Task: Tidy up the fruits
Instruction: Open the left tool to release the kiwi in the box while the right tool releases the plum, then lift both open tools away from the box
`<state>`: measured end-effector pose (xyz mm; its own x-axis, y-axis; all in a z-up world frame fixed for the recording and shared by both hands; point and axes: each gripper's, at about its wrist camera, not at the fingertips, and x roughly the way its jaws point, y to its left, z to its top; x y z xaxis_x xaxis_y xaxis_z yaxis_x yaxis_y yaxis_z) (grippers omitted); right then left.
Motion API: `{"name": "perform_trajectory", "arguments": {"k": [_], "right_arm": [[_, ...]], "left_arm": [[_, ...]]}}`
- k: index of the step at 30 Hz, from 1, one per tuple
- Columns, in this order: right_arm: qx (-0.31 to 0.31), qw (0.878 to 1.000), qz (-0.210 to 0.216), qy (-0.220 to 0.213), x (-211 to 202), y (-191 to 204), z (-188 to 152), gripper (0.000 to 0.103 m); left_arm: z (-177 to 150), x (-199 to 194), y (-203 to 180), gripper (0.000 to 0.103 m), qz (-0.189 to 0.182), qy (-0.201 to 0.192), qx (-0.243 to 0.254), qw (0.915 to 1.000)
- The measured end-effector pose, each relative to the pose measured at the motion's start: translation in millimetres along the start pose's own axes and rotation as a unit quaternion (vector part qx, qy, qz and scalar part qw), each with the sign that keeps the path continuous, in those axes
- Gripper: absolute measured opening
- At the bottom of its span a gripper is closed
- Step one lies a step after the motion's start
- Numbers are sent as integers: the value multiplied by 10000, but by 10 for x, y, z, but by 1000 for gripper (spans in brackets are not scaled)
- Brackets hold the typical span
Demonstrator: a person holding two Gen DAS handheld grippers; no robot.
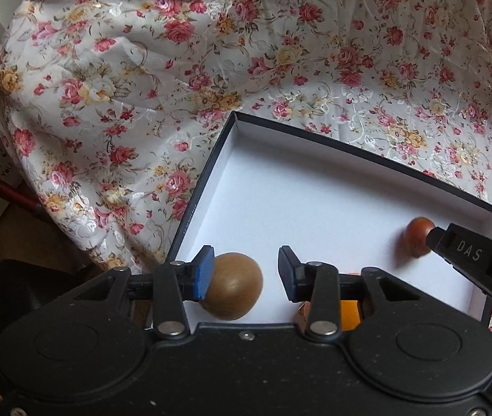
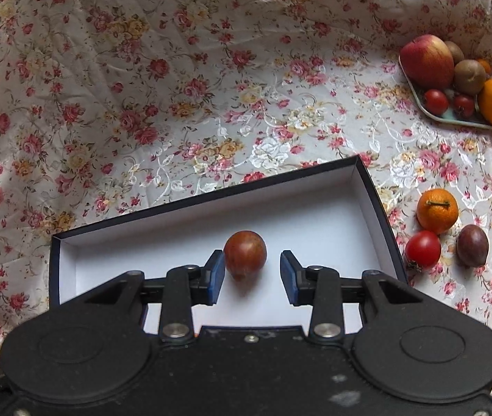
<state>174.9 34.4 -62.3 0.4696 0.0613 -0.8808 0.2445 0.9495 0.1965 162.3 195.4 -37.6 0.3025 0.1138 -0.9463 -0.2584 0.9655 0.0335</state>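
Observation:
A black box with a white inside [image 1: 315, 187] [image 2: 315, 208] lies on the flowered cloth. In the left wrist view my left gripper [image 1: 246, 274] is open over the box's near left corner, and a brown round fruit [image 1: 234, 286] rests on the floor touching the left pad, clear of the right one. An orange fruit [image 1: 350, 312] shows partly behind the right finger. In the right wrist view my right gripper [image 2: 252, 275] is open around a reddish-brown fruit [image 2: 245, 254] on the box floor, which touches the left pad. That fruit [image 1: 417, 235] also appears in the left wrist view.
A pale plate [image 2: 454, 119] at the far right holds an apple [image 2: 426, 60], kiwis, small tomatoes and an orange. Loose on the cloth right of the box lie an orange [image 2: 437, 211], a tomato [image 2: 422, 249] and a dark plum [image 2: 472, 245]. The cloth rises in folds behind.

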Motion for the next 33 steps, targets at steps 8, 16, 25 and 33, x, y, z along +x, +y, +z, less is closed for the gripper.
{"name": "perform_trajectory", "arguments": {"k": [8,16,25,33], "right_arm": [[-54,9997,72,213,54,26,-37,39],[-56,9996,60,261,45,2,-39,39],[-209,9993,86,300,5,20,-87,39],[-249,9991,156,292,-98,-36,-101,39]], "left_arm": [[2,26,36,49,-123,154,-179,9996],[4,17,9,49,-59,121,-147,9998],[2,16,2,49,45,110,-169,9998],[-3,-10,-51,49,84,50,-185,9998]]}}
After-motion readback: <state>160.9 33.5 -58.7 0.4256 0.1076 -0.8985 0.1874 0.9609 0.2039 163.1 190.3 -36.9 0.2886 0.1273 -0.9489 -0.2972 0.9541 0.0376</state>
